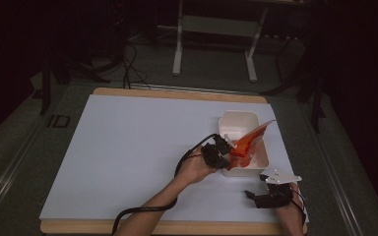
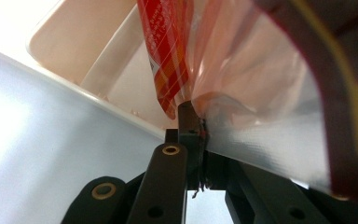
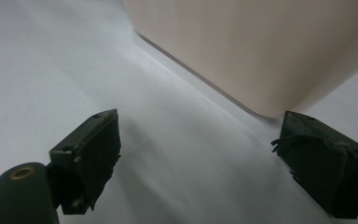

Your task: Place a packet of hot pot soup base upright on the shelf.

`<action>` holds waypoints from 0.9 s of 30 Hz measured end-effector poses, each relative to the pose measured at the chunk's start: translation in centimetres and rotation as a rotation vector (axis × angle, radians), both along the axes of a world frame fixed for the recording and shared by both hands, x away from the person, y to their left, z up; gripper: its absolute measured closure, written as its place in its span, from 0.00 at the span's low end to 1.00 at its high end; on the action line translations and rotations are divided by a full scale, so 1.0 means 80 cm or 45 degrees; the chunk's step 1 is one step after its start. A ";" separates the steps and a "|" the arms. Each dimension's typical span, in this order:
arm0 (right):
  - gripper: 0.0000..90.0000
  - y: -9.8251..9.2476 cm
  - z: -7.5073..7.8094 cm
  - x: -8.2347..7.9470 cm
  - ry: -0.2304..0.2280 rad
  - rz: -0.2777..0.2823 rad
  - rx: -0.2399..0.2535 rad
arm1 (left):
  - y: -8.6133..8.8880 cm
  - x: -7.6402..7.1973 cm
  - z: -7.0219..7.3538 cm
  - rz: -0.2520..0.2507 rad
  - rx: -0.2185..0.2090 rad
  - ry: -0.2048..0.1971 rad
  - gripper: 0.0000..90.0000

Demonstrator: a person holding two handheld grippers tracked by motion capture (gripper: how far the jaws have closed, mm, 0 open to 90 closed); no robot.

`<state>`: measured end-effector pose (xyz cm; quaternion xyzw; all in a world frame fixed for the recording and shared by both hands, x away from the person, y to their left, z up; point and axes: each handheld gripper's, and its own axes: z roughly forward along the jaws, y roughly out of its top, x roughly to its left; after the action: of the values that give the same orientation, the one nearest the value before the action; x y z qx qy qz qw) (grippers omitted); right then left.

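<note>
An orange-red plastic bag (image 1: 250, 139) with a clear part leans tilted over a white open box (image 1: 236, 119) at the table's right. My left gripper (image 1: 228, 153) reaches in from the box's left and is shut on the bag's lower edge. In the left gripper view the jaws (image 2: 192, 125) pinch the bag (image 2: 168, 56) above the box rim (image 2: 81, 91). My right gripper (image 1: 263, 192) rests low near the table's front right corner, just in front of the box. Its jaws (image 3: 196, 135) stand wide open over bare table, with a box corner (image 3: 251, 51) ahead.
A white sheet (image 1: 138, 147) covers the wooden table. Cables (image 1: 187, 157) trail from the left gripper along the forearm. A metal frame stand (image 1: 214, 29) is on the floor beyond the table's far edge.
</note>
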<state>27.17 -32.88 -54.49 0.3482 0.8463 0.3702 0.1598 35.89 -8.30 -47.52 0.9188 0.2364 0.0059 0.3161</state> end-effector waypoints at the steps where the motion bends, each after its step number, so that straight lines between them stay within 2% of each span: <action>1: 0.14 0.000 0.000 0.000 0.000 0.000 0.000 | 0.000 0.001 0.000 0.003 -0.004 0.007 0.98; 11: 0.14 -0.001 0.001 0.000 -0.002 0.002 0.008 | 0.006 0.002 0.003 0.013 -0.027 0.042 0.93; 18: 0.14 -0.001 0.001 -0.001 -0.005 0.001 0.015 | 0.019 0.002 0.010 0.007 -0.114 0.080 0.81; 27: 0.14 -0.003 0.001 -0.001 -0.011 0.011 0.020 | 0.058 -0.005 0.039 0.032 -0.263 0.081 0.69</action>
<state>27.07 -33.11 -54.38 0.3441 0.8441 0.3791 0.1591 35.52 -3.69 -44.42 0.8779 0.2572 -0.0435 0.4015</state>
